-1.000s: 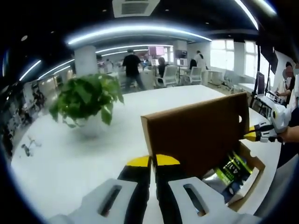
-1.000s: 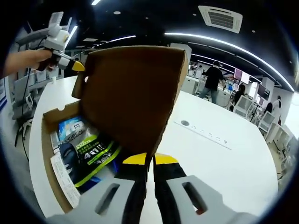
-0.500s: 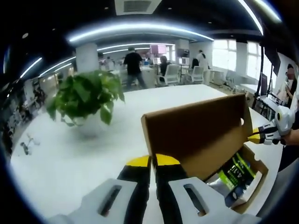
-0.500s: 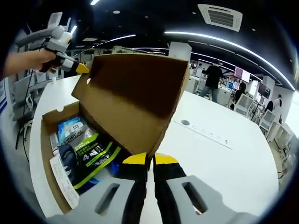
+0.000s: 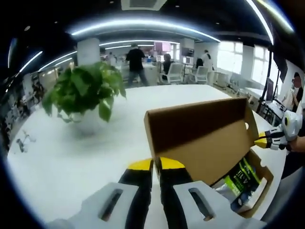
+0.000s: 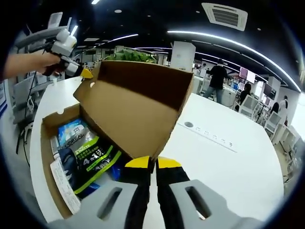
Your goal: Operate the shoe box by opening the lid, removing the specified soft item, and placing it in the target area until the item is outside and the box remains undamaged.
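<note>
Centrally: box (image 6: 47, 157) on white table (image 6: 228, 162), lid (image 6: 138, 109) raised and tilted back, green-black packets (image 6: 90, 160) inside. Left gripper (image 5: 159, 164) and right gripper (image 6: 152, 163), jaws together, each pinch a lid corner. Potted plant (image 5: 83, 98) stands beyond the lid; chairs (image 5: 174, 76) and people (image 5: 135, 59) farther off.

Brown cardboard shoe box (image 6: 47, 157) on white tabletop, lid (image 6: 138, 109) raised and tilted, soft packets (image 6: 88, 160) (green-black, blue) inside.

White table (image 5: 62, 162), potted plant (image 5: 83, 95), open shoe box (image 6: 119, 129) on it
</note>
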{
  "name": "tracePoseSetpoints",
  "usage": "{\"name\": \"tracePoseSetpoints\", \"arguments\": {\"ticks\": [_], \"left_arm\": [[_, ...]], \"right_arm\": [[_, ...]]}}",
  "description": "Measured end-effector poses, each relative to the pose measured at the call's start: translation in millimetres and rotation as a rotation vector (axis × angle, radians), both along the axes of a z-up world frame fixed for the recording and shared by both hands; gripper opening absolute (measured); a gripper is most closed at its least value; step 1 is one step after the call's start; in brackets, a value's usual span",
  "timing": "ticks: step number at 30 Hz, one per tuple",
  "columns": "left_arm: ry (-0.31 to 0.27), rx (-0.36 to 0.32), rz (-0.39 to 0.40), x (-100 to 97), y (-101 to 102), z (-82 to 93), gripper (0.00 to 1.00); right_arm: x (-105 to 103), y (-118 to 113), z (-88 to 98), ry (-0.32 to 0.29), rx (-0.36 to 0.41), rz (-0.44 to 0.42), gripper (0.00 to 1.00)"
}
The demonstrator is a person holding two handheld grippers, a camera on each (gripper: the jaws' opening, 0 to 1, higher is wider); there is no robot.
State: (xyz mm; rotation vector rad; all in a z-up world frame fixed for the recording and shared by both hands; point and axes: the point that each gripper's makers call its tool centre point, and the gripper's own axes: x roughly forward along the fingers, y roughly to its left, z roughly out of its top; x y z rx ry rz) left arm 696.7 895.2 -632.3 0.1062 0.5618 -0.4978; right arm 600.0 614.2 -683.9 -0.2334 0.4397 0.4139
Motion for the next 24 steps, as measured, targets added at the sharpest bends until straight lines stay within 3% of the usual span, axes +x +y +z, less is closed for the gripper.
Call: {"name": "tracePoseSetpoints", "arguments": {"ticks": [7, 15, 24], "left_arm": [[0.032, -0.002, 0.017, -16.0, 8.4, -16.2, 0.08], [0.070, -0.014, 0.019, -34.0, 9.8, -34.2, 0.05], [0.095, -0.021, 0.017, -38.4, 6.8, -46.4, 0.00]], "right_arm": [[1.9, 0.2, -0.5, 0.006, -0.004, -0.001, 0.01], [6.1, 0.6, -1.1, 0.016, -0.022, 0.010, 0.01], [10.3, 0.6, -2.7, 0.027, -0.043, 0.023, 0.02]]}}
